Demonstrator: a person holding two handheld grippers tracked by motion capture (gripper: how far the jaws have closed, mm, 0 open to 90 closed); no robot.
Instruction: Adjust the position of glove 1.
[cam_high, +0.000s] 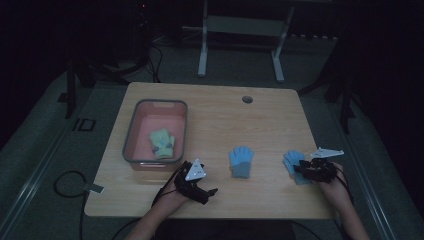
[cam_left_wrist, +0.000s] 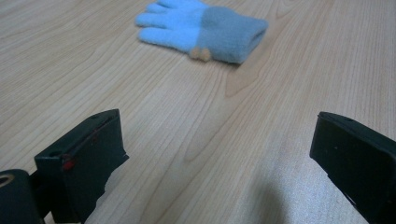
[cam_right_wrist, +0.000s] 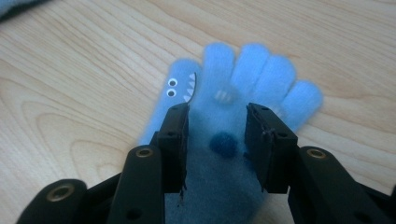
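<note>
Two blue gloves (cam_high: 241, 162) (cam_high: 292, 161) lie apart; left gripper (cam_high: 202, 192) jaws gape, right gripper (cam_high: 301, 170) jaws straddle one.

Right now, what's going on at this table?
A person is handling small gloves with two handheld grippers. The right gripper has its jaws partly closed over a blue glove lying on the table. The left gripper is open near the other blue glove. A green glove already lies in the bin.
</note>
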